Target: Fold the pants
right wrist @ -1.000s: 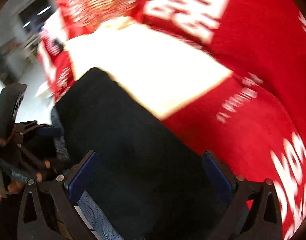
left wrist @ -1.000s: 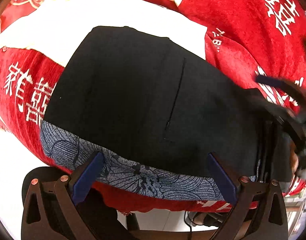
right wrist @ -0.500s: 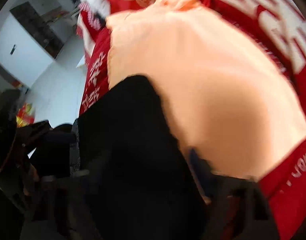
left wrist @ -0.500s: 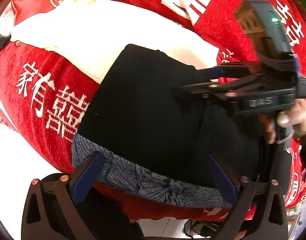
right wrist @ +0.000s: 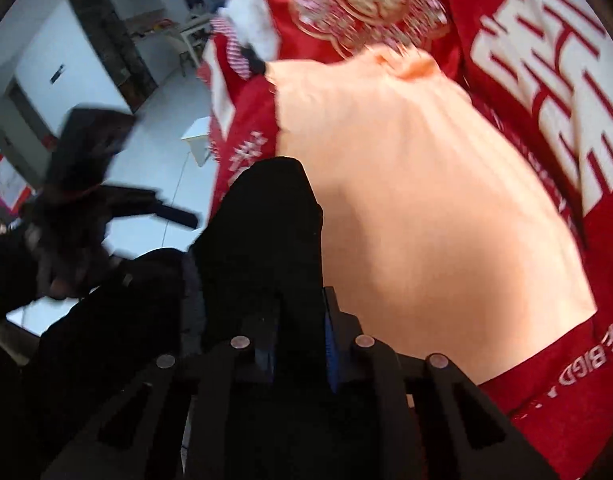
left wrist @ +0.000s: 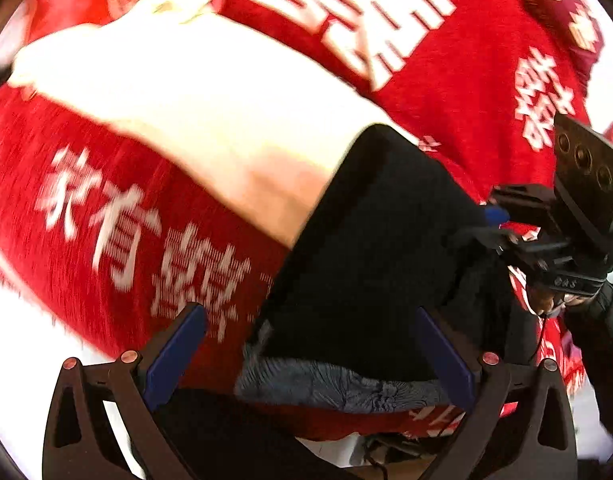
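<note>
- The black pants [left wrist: 370, 256] lie bunched on a red cloth [left wrist: 438, 92] printed with large white characters; in the left wrist view they fill the area from the centre toward 5 o'clock.
- A grey-blue patterned band [left wrist: 338, 384], seemingly the pants' inner lining, shows along their near edge at about 6 o'clock, at the edge of the red cloth.
- A pale cream cloth [left wrist: 194, 108] lies on the red cloth at about 10 to 11 o'clock of the pants, touching or slipping under their far corner.
- The left hand-held gripper [left wrist: 314, 344] is released: its blue-padded fingers stand wide apart, one over the red cloth and one over the black fabric, with nothing between them.
- The right hand-held gripper [right wrist: 298, 340] is clenched on a fold of the pants [right wrist: 266, 236]; black fabric rises from between its narrow blue pads toward 12 o'clock.
- In the left wrist view the right hand-held gripper [left wrist: 482, 220] sits at 3 o'clock, its tip against the pants' right edge.
- In the right wrist view the left hand-held gripper [right wrist: 174, 216] appears blurred at 9 o'clock, apart from the pants, with a white floor [right wrist: 170, 92] behind it.
</note>
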